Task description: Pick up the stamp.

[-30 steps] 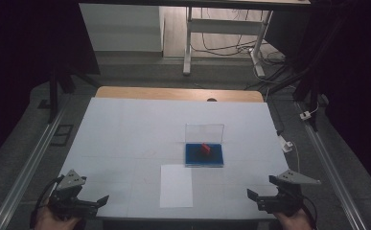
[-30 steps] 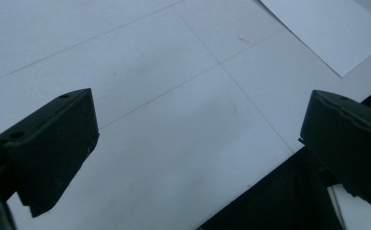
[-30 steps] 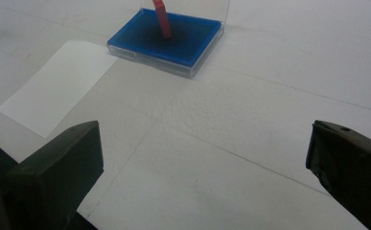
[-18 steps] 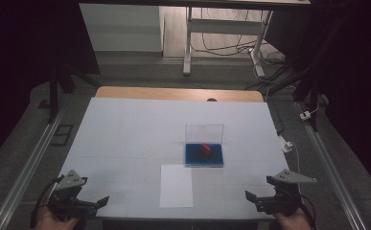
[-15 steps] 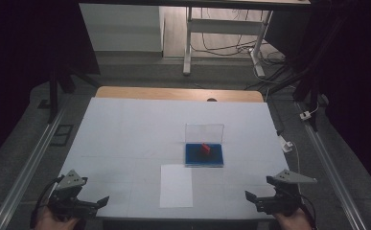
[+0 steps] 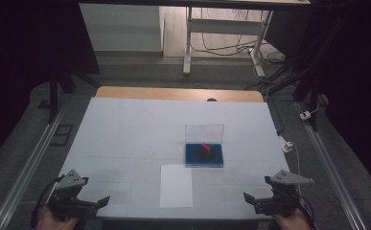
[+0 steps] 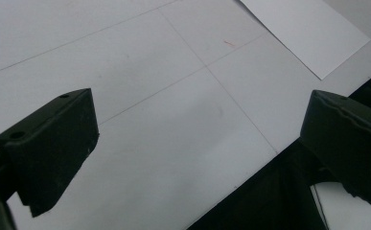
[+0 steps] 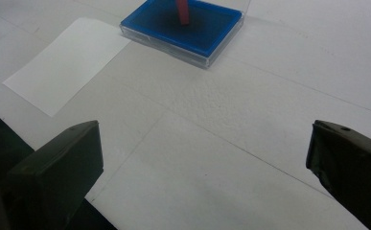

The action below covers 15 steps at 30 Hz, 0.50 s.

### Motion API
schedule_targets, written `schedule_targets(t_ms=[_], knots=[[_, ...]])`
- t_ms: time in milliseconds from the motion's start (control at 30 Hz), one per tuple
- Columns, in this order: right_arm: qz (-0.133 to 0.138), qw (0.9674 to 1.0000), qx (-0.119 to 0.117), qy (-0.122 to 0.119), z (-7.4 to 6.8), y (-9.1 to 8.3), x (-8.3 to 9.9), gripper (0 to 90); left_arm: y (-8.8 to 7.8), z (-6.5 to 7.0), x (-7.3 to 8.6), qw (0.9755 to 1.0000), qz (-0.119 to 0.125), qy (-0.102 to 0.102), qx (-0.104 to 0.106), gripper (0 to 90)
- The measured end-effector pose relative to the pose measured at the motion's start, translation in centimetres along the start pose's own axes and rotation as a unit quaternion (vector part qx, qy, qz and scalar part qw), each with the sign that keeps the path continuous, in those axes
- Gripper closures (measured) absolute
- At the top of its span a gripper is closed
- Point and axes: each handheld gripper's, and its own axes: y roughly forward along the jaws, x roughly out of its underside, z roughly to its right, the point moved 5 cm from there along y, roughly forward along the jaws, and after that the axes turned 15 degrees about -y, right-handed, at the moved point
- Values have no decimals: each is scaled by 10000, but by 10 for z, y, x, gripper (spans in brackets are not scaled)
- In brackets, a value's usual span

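Approach stage: your left gripper (image 6: pixel 91 205) and right gripper (image 6: pixel 254 201) both released, empty; next, reach the right gripper ahead-left to the red piece (image 8: pixel 182 11) in the blue tray (image 8: pixel 221 36).

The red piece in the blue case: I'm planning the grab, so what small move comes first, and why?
Probably ease the right gripper forward toward the blue case. Its jaws stand open and empty at the table's near edge, and the red piece stands upright ahead of it, nearer than to the left gripper.
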Motion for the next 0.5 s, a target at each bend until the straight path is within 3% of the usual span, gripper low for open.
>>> schedule_targets(t_ms=[500], knots=[[123,9999,47,-88,-3,-1,-9,0,1,-1,0,10000,-44,-36,69,0]])
